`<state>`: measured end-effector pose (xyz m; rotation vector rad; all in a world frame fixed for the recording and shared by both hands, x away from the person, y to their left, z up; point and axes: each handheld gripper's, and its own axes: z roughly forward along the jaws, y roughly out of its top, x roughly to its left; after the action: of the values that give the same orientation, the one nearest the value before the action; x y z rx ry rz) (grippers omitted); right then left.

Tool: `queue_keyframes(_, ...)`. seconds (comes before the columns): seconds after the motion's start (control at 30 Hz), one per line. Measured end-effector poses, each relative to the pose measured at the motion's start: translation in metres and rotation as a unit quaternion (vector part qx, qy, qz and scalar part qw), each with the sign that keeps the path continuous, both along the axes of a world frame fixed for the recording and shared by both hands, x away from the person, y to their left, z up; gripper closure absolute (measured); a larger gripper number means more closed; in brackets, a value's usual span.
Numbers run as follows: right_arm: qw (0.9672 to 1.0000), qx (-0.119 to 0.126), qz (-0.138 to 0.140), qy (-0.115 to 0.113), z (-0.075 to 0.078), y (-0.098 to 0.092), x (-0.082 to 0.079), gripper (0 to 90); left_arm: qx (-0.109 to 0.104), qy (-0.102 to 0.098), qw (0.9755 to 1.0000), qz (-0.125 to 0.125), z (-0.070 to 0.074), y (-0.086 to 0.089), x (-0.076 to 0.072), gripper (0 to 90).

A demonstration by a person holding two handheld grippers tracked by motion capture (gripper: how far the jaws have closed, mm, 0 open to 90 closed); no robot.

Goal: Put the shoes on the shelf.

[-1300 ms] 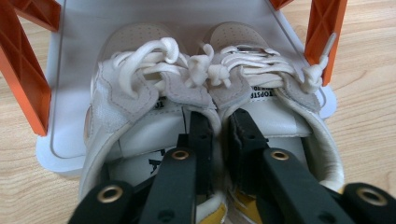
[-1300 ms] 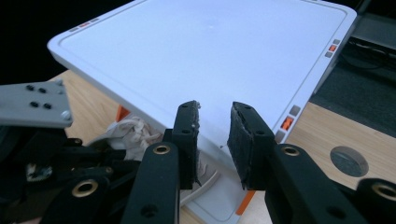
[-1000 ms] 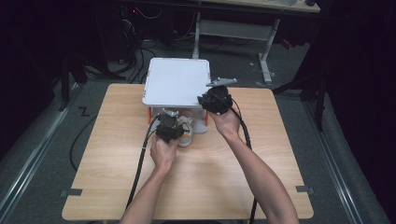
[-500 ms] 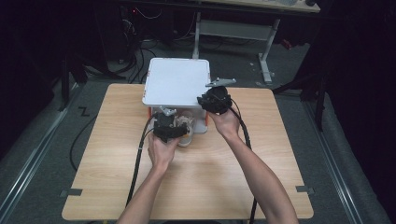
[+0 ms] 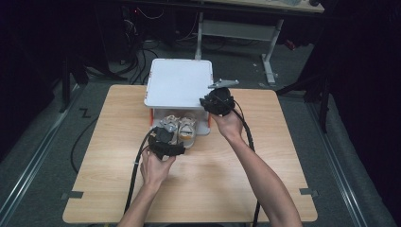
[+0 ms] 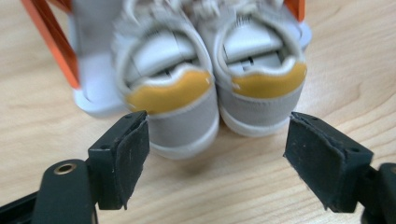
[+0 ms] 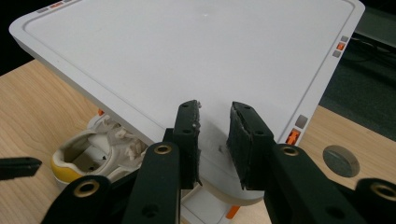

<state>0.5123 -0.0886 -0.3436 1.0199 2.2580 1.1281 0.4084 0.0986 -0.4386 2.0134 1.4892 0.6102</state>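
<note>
your left gripper (image 6: 215,154) sits low on the bench (image 5: 227,189) with its fingers (image 6: 119,158) wide, one on each side of the pair of small shoes (image 6: 210,88) but not touching them yet. the shoes stand side by side, heels toward you, half under the white box lid (image 7: 187,60) — toes tucked inside the shoe box (image 5: 203,126).

your right gripper (image 7: 214,140) is at the lid's front edge, fingers narrow; i cannot tell if they pinch the lid or just rest by it. the lid looks lifted, so i think opening is done — grabbing the shoes and pulling them out is left.
</note>
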Motion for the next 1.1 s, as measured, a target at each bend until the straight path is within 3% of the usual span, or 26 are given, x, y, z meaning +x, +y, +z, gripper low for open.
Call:
queue_keyframes(0.07,1.0000,-0.001,0.000,0.000,0.000,0.000,0.000,73.2,0.005,0.008,0.9999,0.007,-0.005,-0.003,0.002,22.7)
queue_keyframes(0.13,1.0000,0.000,-0.002,0.001,0.000,0.000,0.000,73.1,0.018,-0.001,0.9996,0.020,-0.009,-0.007,0.002,21.5)
queue_keyframes(0.27,1.0000,-0.005,-0.004,-0.003,0.000,0.002,-0.001,73.0,0.019,0.003,0.9984,0.053,-0.008,-0.013,0.006,21.0)
queue_keyframes(0.43,1.0000,-0.006,-0.007,-0.003,0.000,0.002,-0.002,73.0,0.014,0.005,0.9982,0.058,-0.008,-0.014,0.000,22.9)
queue_keyframes(0.47,1.0000,-0.004,-0.007,-0.003,0.000,0.001,-0.002,73.0,0.011,0.016,0.9981,0.058,-0.010,-0.012,0.001,22.5)
queue_keyframes(0.6,1.0000,-0.003,-0.008,-0.002,0.000,0.002,-0.002,73.0,0.004,0.028,0.9976,0.063,-0.013,-0.014,0.007,22.2)
queue_keyframes(0.7,1.0000,0.000,-0.009,-0.002,0.000,0.001,-0.002,72.7,-0.001,0.027,0.9967,0.076,-0.014,-0.016,0.012,19.3)
queue_keyframes(0.83,0.9999,-0.001,-0.009,-0.005,-0.001,0.002,-0.002,72.8,-0.002,0.024,0.9964,0.082,-0.014,-0.020,0.013,22.5)
queue_keyframes(1.1,0.9999,0.001,-0.010,-0.001,-0.001,0.002,-0.002,72.8,-0.011,0.022,0.9964,0.081,-0.014,-0.024,0.023,25.1)
